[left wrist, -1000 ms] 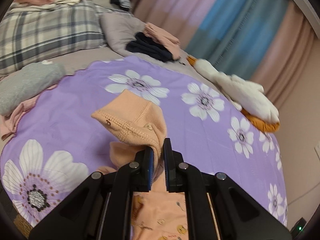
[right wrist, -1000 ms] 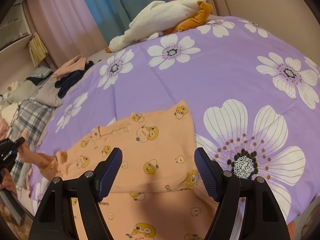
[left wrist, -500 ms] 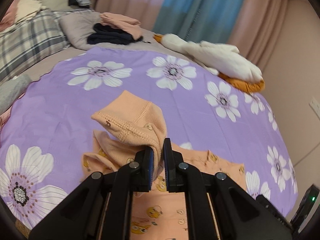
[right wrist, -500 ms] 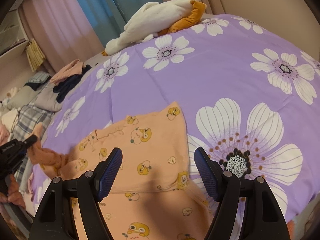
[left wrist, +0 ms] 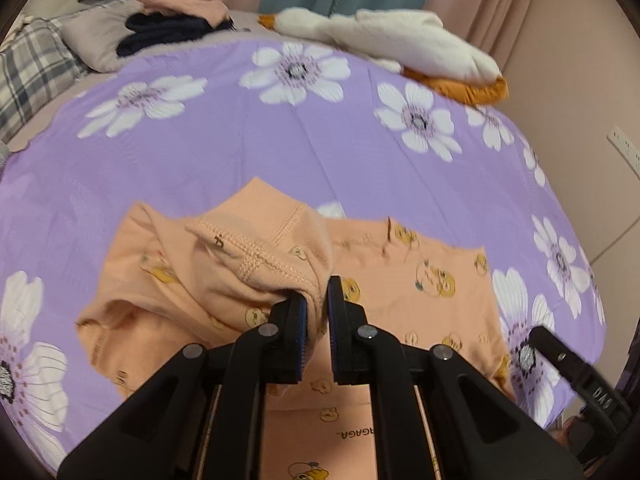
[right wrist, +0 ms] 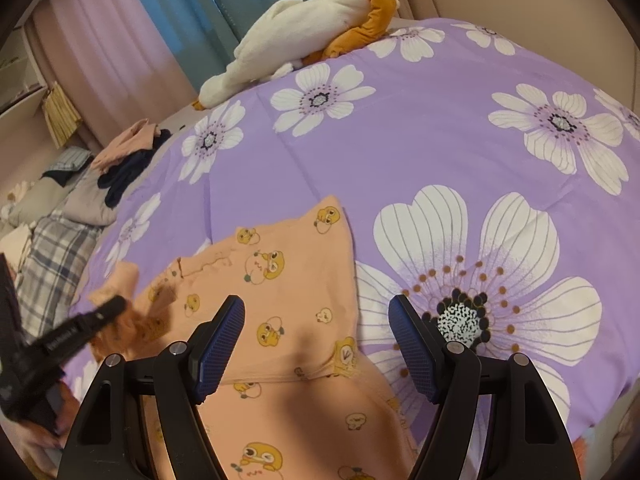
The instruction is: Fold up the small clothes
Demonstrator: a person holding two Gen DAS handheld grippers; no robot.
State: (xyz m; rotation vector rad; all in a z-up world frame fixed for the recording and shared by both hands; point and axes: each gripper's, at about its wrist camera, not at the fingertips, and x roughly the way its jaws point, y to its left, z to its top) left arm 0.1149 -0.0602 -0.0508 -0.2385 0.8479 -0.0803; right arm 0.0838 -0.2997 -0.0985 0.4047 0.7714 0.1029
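Observation:
A small peach garment (left wrist: pixel 420 272) printed with yellow ducks lies flat on the purple flowered bedsheet (left wrist: pixel 280 148). My left gripper (left wrist: pixel 318 296) is shut on its cuffed sleeve (left wrist: pixel 256 248) and holds the sleeve lifted and bunched over the garment's left side. In the right wrist view the same garment (right wrist: pixel 288 280) lies just beyond my right gripper (right wrist: pixel 316 306), which hovers open above its near right part with nothing between its pads. There the left gripper (right wrist: pixel 116 306) comes in from the left with the sleeve (right wrist: pixel 124 276). One black right finger (left wrist: pixel 560 356) shows in the left wrist view.
A white plush goose with orange feet (left wrist: pixel 384 36) lies at the sheet's far edge. Dark and pink clothes (left wrist: pixel 172 28) sit piled on a grey pillow at the back left, next to a plaid blanket (left wrist: pixel 28 68). The bed's right edge meets a wall with a socket (left wrist: pixel 624 148).
My left gripper has carried the sleeve rightward and lower, from beside the garment to over its body, rolling as it went. The right gripper has stayed where it was, still open.

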